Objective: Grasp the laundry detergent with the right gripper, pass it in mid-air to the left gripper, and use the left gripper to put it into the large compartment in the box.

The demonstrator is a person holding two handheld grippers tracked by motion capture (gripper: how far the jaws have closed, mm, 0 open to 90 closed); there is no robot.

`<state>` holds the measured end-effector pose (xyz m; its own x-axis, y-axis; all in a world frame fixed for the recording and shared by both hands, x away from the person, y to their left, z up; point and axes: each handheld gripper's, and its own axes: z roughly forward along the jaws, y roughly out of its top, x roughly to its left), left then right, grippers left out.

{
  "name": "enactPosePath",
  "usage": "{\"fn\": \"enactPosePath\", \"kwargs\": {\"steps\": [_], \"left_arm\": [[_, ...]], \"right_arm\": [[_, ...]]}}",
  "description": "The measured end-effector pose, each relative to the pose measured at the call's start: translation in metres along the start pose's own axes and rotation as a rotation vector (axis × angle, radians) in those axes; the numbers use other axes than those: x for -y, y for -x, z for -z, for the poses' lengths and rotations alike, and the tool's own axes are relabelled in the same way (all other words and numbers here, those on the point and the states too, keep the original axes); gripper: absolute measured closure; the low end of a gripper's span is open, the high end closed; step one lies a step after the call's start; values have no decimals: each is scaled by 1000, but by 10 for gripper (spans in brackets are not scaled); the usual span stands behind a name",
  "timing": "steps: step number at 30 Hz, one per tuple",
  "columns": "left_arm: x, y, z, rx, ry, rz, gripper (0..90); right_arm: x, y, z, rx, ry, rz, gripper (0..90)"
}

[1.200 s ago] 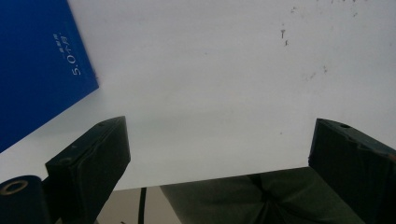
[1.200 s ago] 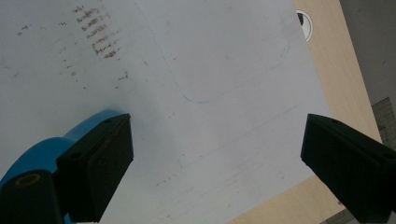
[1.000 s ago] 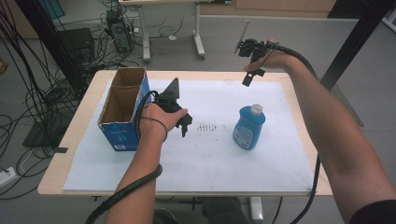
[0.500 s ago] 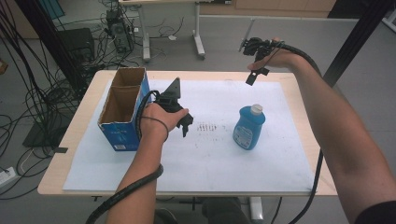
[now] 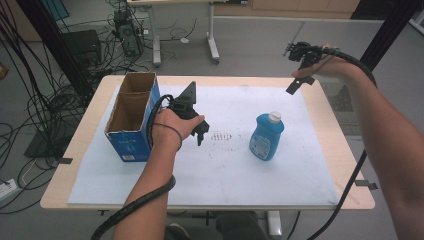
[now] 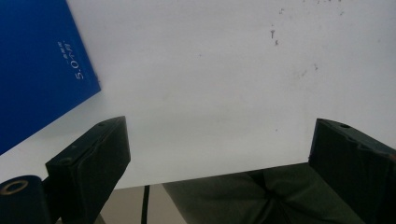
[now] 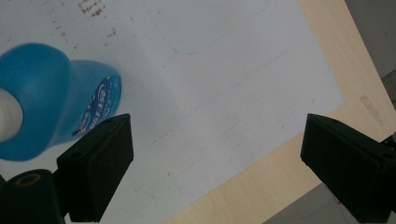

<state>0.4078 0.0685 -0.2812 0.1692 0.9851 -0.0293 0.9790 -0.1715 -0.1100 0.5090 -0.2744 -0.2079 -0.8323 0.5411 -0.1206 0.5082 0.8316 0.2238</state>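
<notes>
Standing clear between wide-jawed left gripper (image 5: 200,131) and right gripper (image 5: 295,86): bottle (image 5: 266,136); box (image 5: 131,115) aside.

Glossy blue plastic bottle (image 5: 266,137), matt cardboard box (image 5: 131,117), speckled white paper sheet (image 5: 225,170) over smooth pale wooden table (image 5: 345,165).

Table (image 5: 345,165): sheet (image 5: 225,170) spread on top. Box (image 5: 131,116) standing at sheet's left edge. Bottle (image 5: 266,136) upright right of centre, well apart from box. Left gripper (image 5: 200,131) between them, beside box. Right gripper (image 5: 295,86) above far right corner.
</notes>
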Motion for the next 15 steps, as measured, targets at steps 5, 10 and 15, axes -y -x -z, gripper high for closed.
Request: {"fn": "enactPosePath", "kwargs": {"steps": [5, 10, 15], "left_arm": [[4, 0, 3, 2, 14, -3, 59], [7, -2, 3, 2, 15, -3, 59], [9, -6, 3, -11, 13, 1, 60]], "right_arm": [[28, -1, -2, -5, 2, -18, 93], [50, -3, -4, -14, 19, -34, 89], [72, -13, -9, -14, 49, -30, 81]]}}
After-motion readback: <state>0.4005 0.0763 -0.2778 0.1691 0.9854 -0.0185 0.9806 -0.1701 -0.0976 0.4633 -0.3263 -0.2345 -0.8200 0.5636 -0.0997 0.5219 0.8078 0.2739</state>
